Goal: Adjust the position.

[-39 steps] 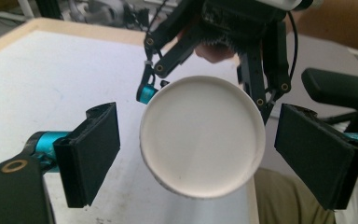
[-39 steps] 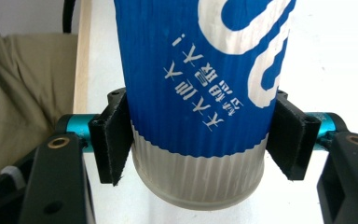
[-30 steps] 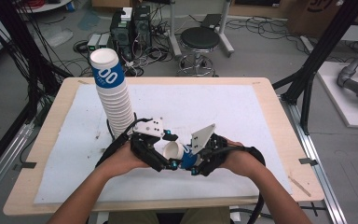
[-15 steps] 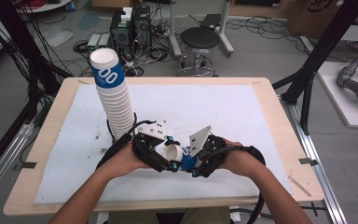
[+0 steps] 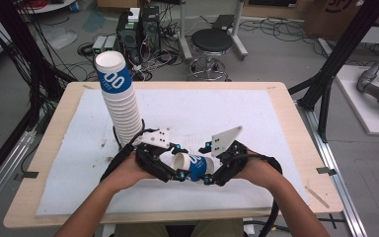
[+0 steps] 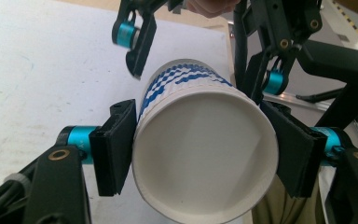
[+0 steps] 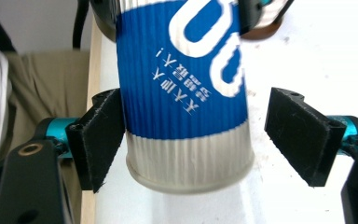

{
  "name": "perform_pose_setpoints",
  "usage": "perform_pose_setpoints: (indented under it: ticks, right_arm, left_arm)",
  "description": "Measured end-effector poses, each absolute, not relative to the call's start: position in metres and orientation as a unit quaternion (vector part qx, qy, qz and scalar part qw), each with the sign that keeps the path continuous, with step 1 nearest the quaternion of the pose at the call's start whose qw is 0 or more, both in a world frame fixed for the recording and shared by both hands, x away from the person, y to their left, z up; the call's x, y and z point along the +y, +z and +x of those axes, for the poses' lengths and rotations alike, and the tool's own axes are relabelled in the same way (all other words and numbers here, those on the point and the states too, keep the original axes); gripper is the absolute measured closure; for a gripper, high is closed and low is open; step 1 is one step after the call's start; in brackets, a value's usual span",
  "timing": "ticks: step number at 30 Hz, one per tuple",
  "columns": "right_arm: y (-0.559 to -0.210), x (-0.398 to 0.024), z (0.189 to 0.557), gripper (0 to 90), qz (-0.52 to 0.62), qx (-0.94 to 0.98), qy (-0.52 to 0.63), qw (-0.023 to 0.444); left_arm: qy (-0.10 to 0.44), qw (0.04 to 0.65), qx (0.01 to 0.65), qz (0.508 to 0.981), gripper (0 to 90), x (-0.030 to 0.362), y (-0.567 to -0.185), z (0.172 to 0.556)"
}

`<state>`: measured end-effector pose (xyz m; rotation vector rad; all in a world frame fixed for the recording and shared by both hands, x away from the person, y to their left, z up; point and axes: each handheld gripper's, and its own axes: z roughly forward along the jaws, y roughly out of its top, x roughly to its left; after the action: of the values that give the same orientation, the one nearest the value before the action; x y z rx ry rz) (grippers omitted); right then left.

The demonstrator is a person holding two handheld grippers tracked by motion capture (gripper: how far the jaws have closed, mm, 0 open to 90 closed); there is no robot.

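A: Both tongs are met at one blue-and-white ribbed paper cup (image 5: 193,165), held lying sideways above the white mat (image 5: 276,123) near the table's front edge. Left gripper (image 5: 170,165) is clamped narrow on the cup's rim end; both pads are seen pressed on the wall just behind the open mouth in the left gripper view (image 6: 205,158).

B: And the right gripper (image 5: 212,173)?

A: Its jaws have just been opening. In the right gripper view the cup's base end (image 7: 189,158) is seen between the pads, a clear gap shown at one pad, the other close by or just touching. So the cup is judged to be carried by the left alone.

B: Handover, then. How is it done well?

A: Left grip should be kept firm but not crushing, since the thin wall dents easily. Right jaws should be drawn straight back off the base so the cup isn't dragged or twisted.

B: Surroundings?

A: Tall leaning stack of matching paper cups (image 5: 121,108) is stood on the mat, just behind the left hand. Wooden table (image 5: 296,123) is under the mat. The stack should be kept clear of the elbow and the cable.
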<state>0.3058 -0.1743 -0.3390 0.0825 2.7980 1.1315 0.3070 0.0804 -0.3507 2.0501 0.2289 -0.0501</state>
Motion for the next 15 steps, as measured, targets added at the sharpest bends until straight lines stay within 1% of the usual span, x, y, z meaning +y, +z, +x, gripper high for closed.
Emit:
perform_pose_setpoints:
  ticks: [10,15]
  right_arm:
    - [-0.340,-0.197,0.304,19.5,0.073,0.880,0.466,0.062]
    - [-0.345,-0.211,0.301,19.5,0.102,0.856,0.501,0.075]
  left_arm:
    - [-0.023,0.555,0.109,0.824,30.0,0.095,-0.361,0.308]
    - [-0.017,0.581,0.122,0.805,29.9,0.102,-0.367,0.308]
